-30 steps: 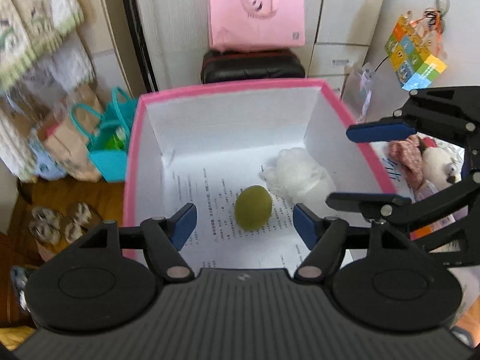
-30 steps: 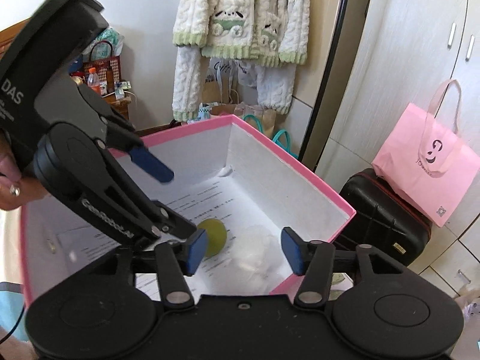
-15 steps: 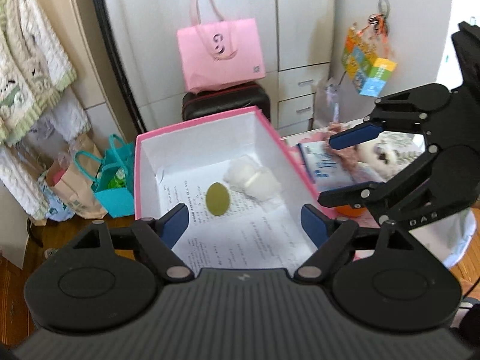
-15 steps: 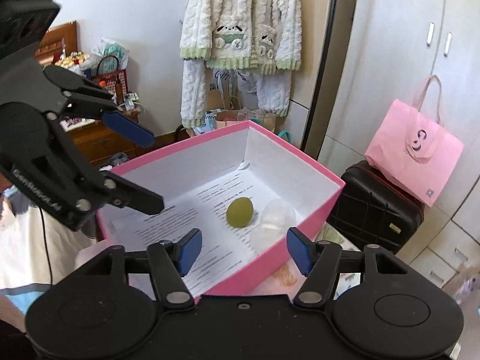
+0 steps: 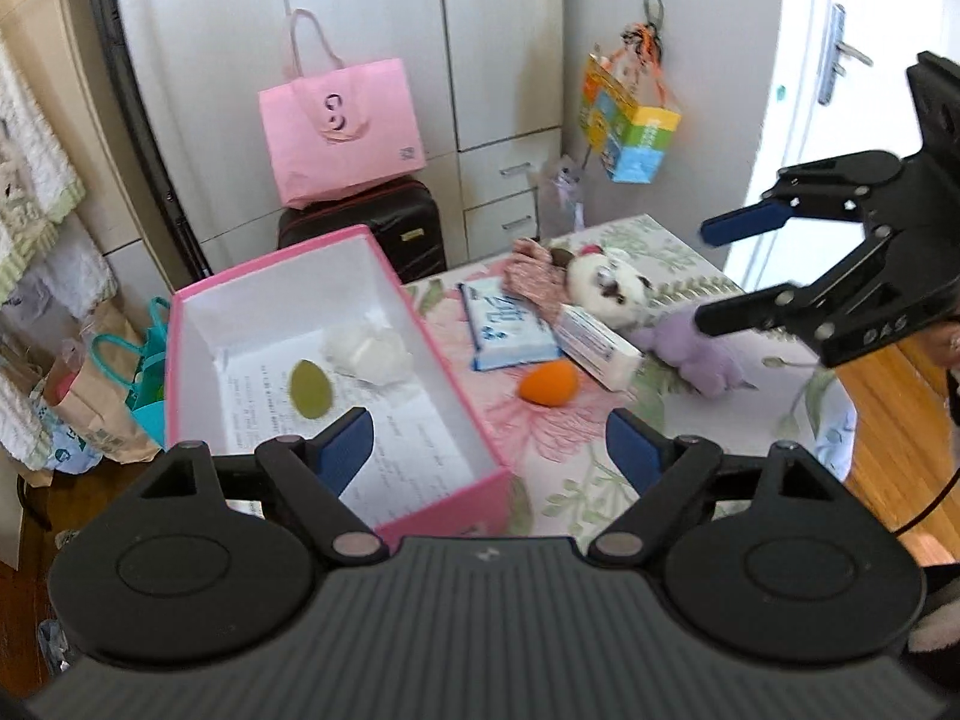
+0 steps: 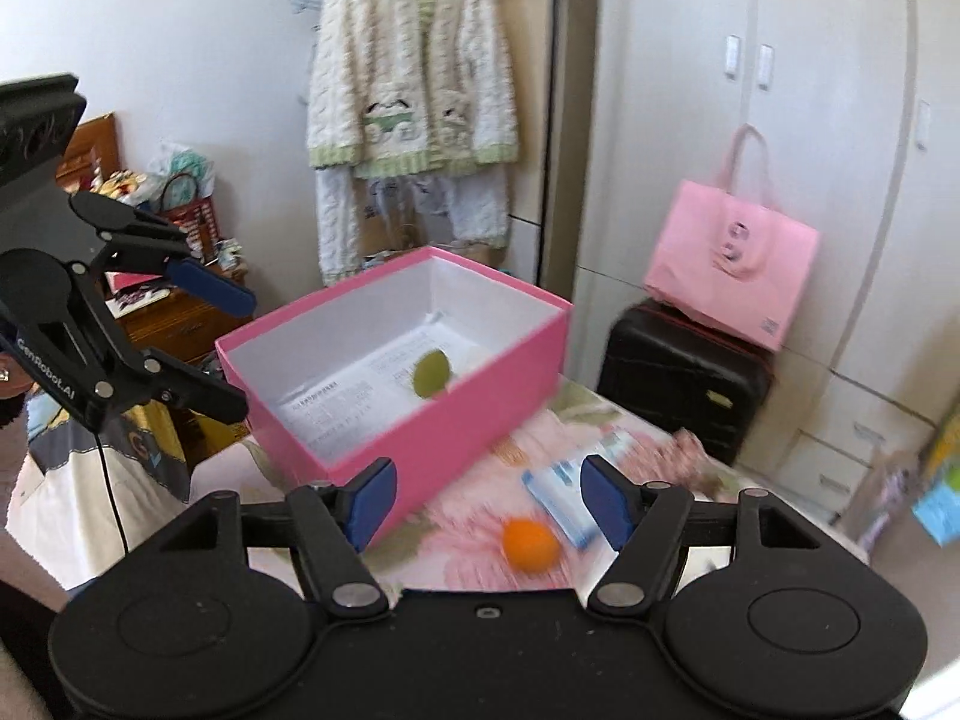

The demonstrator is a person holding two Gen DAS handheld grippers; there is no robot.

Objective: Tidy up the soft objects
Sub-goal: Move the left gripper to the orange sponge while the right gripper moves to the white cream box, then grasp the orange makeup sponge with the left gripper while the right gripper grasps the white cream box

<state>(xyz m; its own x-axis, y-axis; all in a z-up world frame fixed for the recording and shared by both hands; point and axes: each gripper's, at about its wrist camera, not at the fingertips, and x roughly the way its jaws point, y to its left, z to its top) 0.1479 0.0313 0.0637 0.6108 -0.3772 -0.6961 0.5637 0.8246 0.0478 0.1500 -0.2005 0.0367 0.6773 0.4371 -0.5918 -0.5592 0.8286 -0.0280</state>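
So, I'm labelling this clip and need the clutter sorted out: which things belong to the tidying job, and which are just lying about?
Belongs to the job:
- pink box
- green sponge and white fluffy thing, both in it
- orange sponge
- panda plush
- purple plush

Just lying about:
- tissue pack
- pink bag
- black suitcase
- hanging cardigan

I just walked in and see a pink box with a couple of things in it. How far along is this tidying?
Partly done. A green sponge and a white fluffy wad already lie in the pink box. Nothing is in hand: the left tool and right tool are both open and empty, their jaws having just been opening. Left on the table: an orange sponge, a purple plush, a white plush.
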